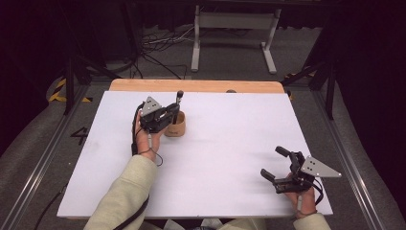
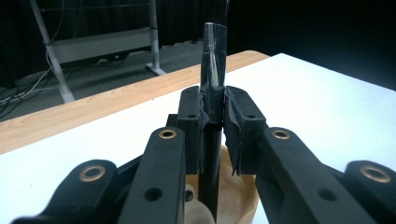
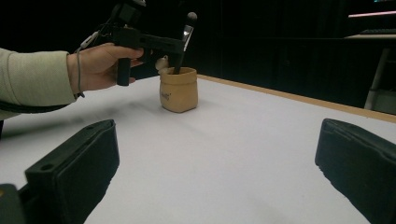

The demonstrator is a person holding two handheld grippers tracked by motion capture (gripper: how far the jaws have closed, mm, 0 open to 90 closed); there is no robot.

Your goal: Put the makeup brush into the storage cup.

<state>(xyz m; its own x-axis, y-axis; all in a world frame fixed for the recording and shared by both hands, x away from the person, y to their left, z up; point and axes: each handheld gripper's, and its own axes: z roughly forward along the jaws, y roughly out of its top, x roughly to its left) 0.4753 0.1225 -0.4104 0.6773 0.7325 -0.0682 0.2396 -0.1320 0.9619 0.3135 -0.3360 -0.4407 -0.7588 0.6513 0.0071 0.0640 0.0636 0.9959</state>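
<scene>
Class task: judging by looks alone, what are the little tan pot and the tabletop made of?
Pot: looks like soft tan fabric or paper, matte, its rim rolled over and its sides slightly saggy; hard to be certain. Tabletop: a smooth matte white sheet lying over light wood, which shows bare along the far edge.

One cup (image 1: 175, 125), one brush (image 1: 178, 103)

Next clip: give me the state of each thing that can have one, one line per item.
Left hand-held gripper: shut on the dark stick, above the pot.
Right hand-held gripper: open, holding nothing, near the table's front right.
Dark stick: roughly upright, lower end inside the pot, gripped partway up.
Tan pot: upright on the white table, open at the top.
</scene>
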